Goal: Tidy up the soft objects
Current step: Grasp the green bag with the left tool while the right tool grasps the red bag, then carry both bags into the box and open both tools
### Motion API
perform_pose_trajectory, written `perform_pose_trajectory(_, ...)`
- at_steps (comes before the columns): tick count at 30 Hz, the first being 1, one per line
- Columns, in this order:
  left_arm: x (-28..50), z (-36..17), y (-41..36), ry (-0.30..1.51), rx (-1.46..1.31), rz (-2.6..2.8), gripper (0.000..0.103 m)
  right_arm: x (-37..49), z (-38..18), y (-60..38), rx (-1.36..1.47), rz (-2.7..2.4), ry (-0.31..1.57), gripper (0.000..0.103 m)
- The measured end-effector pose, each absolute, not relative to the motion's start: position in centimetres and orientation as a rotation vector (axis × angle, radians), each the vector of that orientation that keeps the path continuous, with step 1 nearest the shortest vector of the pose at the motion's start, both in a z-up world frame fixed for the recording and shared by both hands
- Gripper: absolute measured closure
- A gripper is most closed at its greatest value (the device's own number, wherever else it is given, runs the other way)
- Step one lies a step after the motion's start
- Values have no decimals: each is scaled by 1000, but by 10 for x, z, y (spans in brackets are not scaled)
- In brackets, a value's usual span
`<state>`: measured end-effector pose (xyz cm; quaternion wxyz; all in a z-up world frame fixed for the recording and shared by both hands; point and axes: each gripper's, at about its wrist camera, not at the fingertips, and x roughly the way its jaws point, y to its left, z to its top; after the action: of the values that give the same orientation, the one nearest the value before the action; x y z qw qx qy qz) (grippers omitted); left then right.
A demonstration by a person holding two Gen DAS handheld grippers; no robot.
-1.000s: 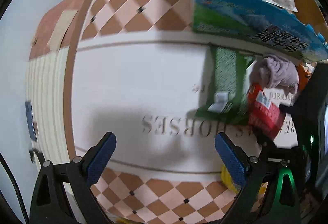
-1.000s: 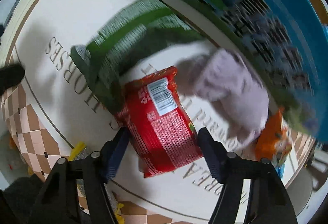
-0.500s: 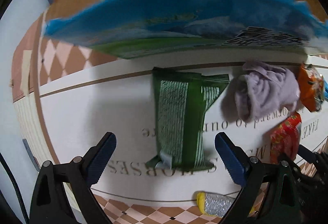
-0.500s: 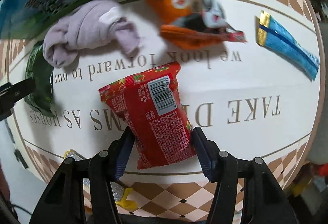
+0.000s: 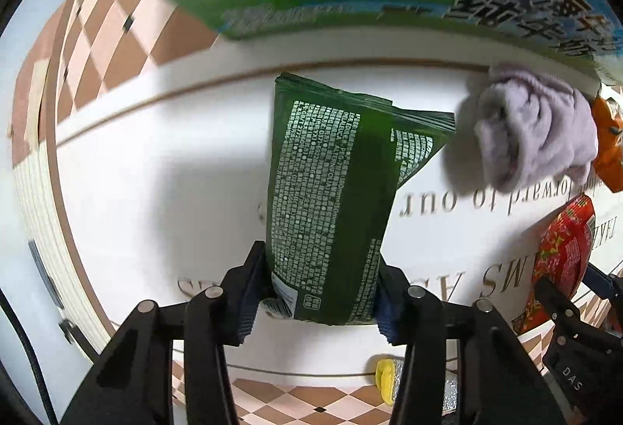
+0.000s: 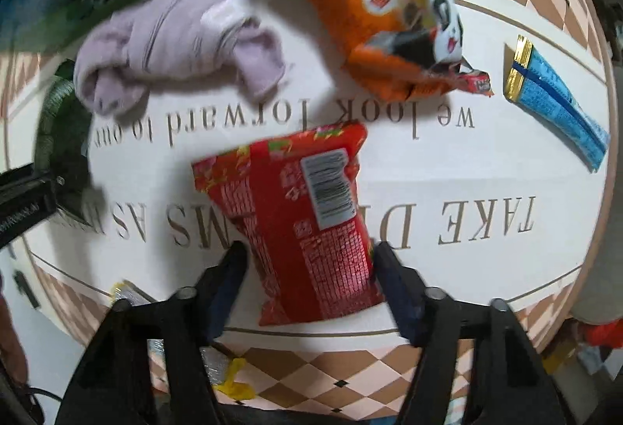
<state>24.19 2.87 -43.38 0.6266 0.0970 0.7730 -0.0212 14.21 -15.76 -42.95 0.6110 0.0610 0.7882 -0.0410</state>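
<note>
Left wrist view: my left gripper has just been closing and is squeezing the green packet lying beside the purple sock. My right gripper is pinching the red packet below that sock.

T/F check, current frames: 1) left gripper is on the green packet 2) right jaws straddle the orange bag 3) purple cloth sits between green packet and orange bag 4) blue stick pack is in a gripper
1) True: the left gripper has just closed on the green packet.
2) False: the right gripper straddles the red packet; the orange bag lies beyond it.
3) True: the purple cloth lies between them.
4) False: the blue stick pack lies loose on the table.
</note>
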Motion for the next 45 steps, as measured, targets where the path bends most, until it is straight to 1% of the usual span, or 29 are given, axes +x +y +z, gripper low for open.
perform_pose_trajectory(3, 223, -432, 37, 1782, 181, -37, 62, 129, -425, -150, 105, -92, 1821, 42)
perform_pose_trajectory(8, 193, -434, 44, 1792, 124, -19, 65, 108, -423, -147, 86, -87, 1841, 44)
perform_pose_trajectory(12, 179, -424, 41, 1770, 128, -18, 70, 98, -414, -140, 93, -93, 1824, 53)
perform_pose_trajectory(15, 173, -399, 38, 1729, 96, -52, 70, 100, -388, -140, 115, -71, 1784, 55)
perform_pose_trajectory(19, 166, -341, 33, 1624, 67, -119, 70, 105, -334, -148, 162, -14, 1717, 55)
perform_pose_trajectory(23, 185, -277, 29, 1512, 25, -180, 70, 116, -272, -158, 210, 34, 1615, 56)
perform_pose_trajectory(25, 220, -256, 14, 1484, 18, -209, 70, 123, -238, -161, 223, 55, 1562, 56)
perform_pose_trajectory(28, 271, -237, 2, 1456, 29, -210, 70, 162, -207, -154, 245, 74, 1505, 56)
perform_pose_trajectory(30, 309, -241, -1, 1437, 61, -171, 70, 194, -195, -146, 252, 72, 1479, 55)
perform_pose_trajectory(34, 369, -263, -1, 1484, 74, -104, 70, 277, -205, -145, 253, 13, 1450, 55)
perform_pose_trajectory(35, 385, -272, 0, 1510, 68, -87, 70, 295, -220, -152, 255, 3, 1455, 56)
perform_pose_trajectory(37, 408, -282, 2, 1548, 63, -66, 70, 323, -230, -152, 236, -19, 1467, 56)
perform_pose_trajectory(41, 453, -317, 0, 1625, 58, -22, 70, 365, -269, -153, 197, -54, 1516, 56)
perform_pose_trajectory(45, 482, -337, -11, 1669, 113, 15, 70, 390, -315, -157, 193, -78, 1588, 56)
